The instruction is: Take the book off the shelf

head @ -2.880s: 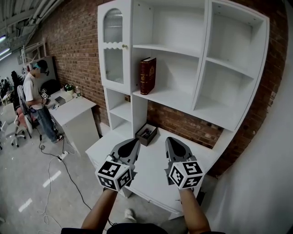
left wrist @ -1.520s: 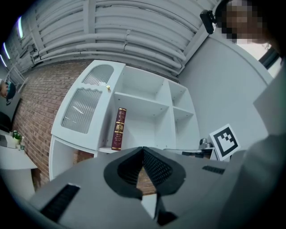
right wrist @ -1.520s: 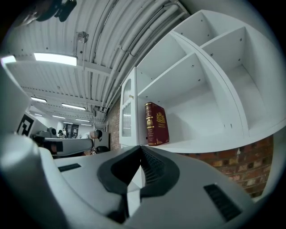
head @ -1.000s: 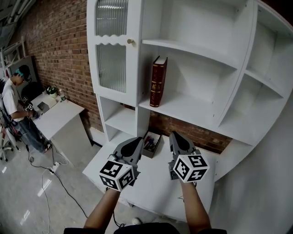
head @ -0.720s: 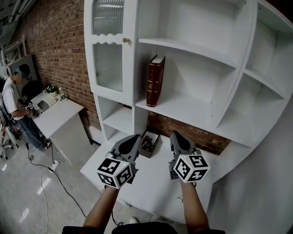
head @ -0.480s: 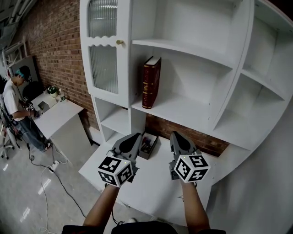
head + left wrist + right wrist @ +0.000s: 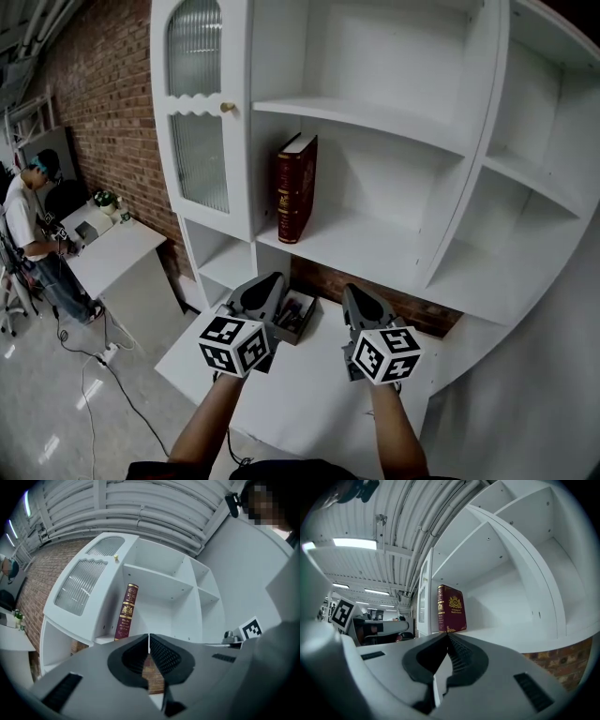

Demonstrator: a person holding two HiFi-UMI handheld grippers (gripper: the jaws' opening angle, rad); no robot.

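Your left gripper (image 7: 271, 279) and right gripper (image 7: 350, 290) sit side by side, low over the white desk (image 7: 300, 398), with the left one just beside the small open box (image 7: 294, 317). Above them, the dark red book (image 7: 295, 187) stands upright at the left end of the shelf (image 7: 375, 246). A person (image 7: 30, 234) stands far left.

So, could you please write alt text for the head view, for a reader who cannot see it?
A dark red book stands upright on a white shelf unit against a brick wall. Below it, the left gripper and right gripper, both shut and empty, are held over a white desk.
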